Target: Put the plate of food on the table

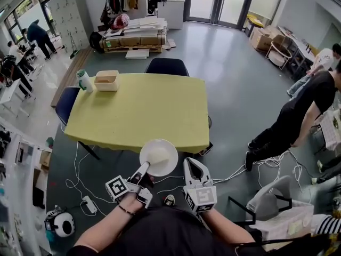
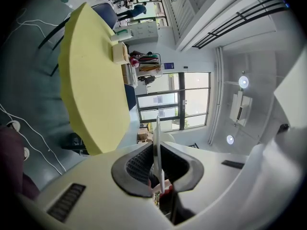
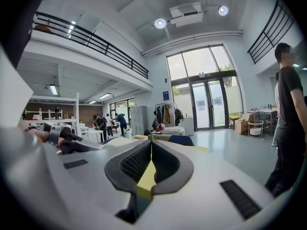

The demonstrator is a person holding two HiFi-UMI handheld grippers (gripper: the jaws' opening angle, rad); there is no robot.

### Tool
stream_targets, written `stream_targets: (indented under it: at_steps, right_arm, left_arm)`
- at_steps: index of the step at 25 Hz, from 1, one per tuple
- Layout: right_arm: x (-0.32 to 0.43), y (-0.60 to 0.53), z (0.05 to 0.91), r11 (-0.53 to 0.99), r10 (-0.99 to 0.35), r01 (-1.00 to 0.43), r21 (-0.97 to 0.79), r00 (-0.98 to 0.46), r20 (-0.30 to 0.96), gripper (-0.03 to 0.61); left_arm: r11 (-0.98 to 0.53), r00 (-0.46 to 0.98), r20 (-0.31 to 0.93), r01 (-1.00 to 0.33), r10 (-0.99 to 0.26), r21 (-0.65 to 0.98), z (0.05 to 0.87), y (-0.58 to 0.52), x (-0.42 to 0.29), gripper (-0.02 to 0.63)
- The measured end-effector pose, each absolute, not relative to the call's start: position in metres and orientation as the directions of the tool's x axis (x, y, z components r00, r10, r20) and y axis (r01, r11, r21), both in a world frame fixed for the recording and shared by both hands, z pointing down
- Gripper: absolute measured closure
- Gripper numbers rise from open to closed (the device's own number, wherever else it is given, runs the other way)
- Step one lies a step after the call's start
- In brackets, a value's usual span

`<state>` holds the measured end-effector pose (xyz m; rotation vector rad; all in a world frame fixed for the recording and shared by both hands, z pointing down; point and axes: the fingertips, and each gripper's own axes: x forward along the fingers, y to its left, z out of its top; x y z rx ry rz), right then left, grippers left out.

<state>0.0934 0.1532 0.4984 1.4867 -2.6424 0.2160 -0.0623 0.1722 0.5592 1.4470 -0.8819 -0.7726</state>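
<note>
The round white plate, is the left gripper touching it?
Touching. In the left gripper view, the left gripper pinches the rim of the round white plate between its jaws.

The worktop (image 1: 149, 111) was covered in a yellow-green cloth, matt and smooth, draping softly over its edges. The plate (image 1: 170, 162) was white and smooth with a dull sheen, thin at the rim. The left gripper (image 1: 143, 169) and the right gripper (image 1: 194, 167) had shells of smooth white plastic, slightly glossy. Their pads (image 2: 137, 164) were black, matt and ribbed, like rubber. The floor (image 1: 240, 89) was grey-green, smooth and faintly shiny.
</note>
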Motion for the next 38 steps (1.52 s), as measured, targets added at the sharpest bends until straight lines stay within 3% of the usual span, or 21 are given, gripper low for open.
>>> stream_targets:
  at_steps: [18, 38]
  right_arm:
    - [0.097, 0.106, 0.508, 0.497, -0.85, -0.866, -0.055, -0.498, 0.169, 0.566]
    - [0.052, -0.056, 0.494, 0.421, -0.892, -0.906, -0.047, -0.423, 0.163, 0.565]
  left_arm:
    - [-0.01, 0.514, 0.019, -0.054, -0.858, 0.998, 0.569, 0.114, -0.058, 0.581]
    - [-0.009, 0.573, 0.022, -0.05, -0.819, 0.999, 0.56, -0.065, -0.104, 0.581]
